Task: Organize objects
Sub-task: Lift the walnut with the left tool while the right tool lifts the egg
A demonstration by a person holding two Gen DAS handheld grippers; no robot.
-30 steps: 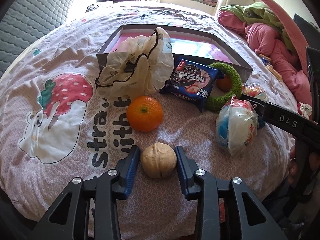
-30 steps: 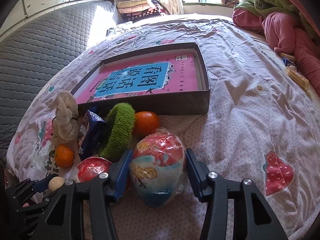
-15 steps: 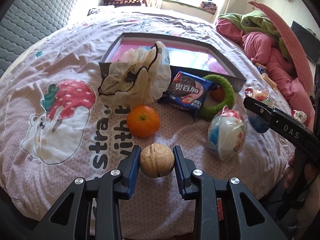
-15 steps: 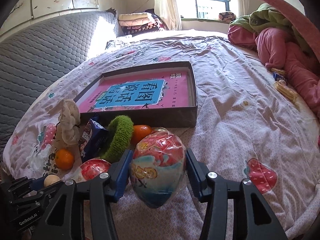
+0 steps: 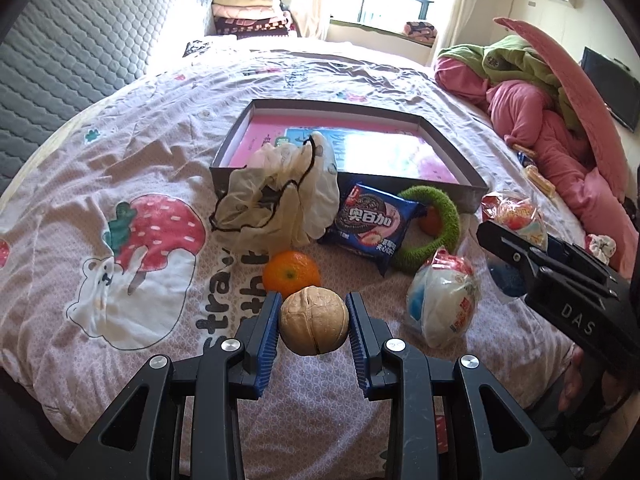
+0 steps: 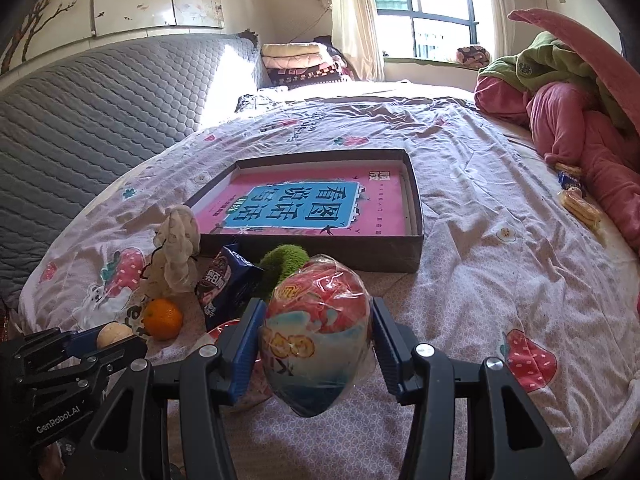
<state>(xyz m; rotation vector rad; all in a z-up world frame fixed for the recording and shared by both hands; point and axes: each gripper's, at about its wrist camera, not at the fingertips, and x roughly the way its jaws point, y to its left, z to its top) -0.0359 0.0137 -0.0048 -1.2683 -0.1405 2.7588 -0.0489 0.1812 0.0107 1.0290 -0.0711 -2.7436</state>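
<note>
Left claw [image 5: 313,326] pinches a tan round walnut [image 5: 313,320]; right claw [image 6: 316,344] pinches a red-and-blue plastic-wrapped egg-shaped toy [image 6: 318,340], grey shallow cardboard box [image 6: 416,248] at 12 o'clock.

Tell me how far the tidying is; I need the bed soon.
Nothing is in the box yet besides its pink sheet. In hand: left gripper holds the walnut, right gripper the wrapped snack. Orange, cookie pack, green ring remain.

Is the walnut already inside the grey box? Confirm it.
No, the walnut is clamped between the left gripper's blue pads, well short of the grey box, which holds only a pink book.
</note>
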